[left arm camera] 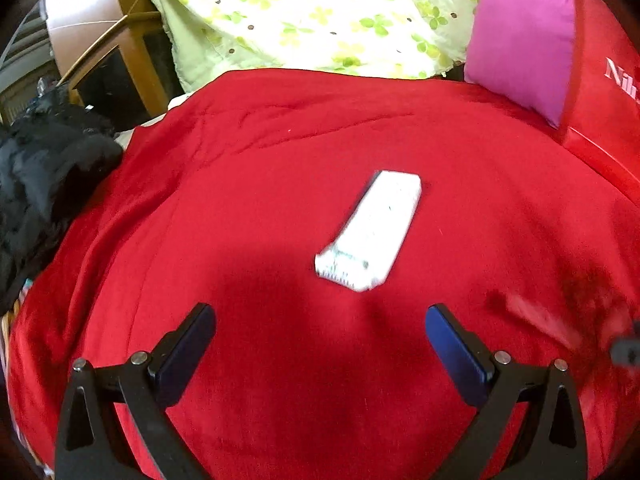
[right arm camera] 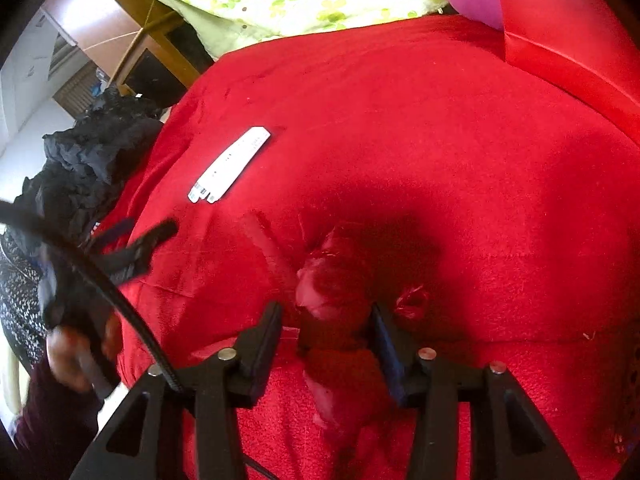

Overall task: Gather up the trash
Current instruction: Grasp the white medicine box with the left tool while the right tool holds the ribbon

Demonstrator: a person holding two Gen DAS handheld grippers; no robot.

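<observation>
We are holding our left tool (left arm camera: 320, 320) spread wide over the fuzzy red blanket (left arm camera: 280, 152), while our right tool (right arm camera: 326, 320) is sitting loosely open around a crinkly see-through wrapper (right arm camera: 316, 292), near a flat white remote (right arm camera: 230, 166).

Red blanket (left arm camera: 280, 184) under jaws; white remote (left arm camera: 372, 232) ahead; pink pillow (left arm camera: 520, 40) far right; black clothes (left arm camera: 44, 168) left.
</observation>
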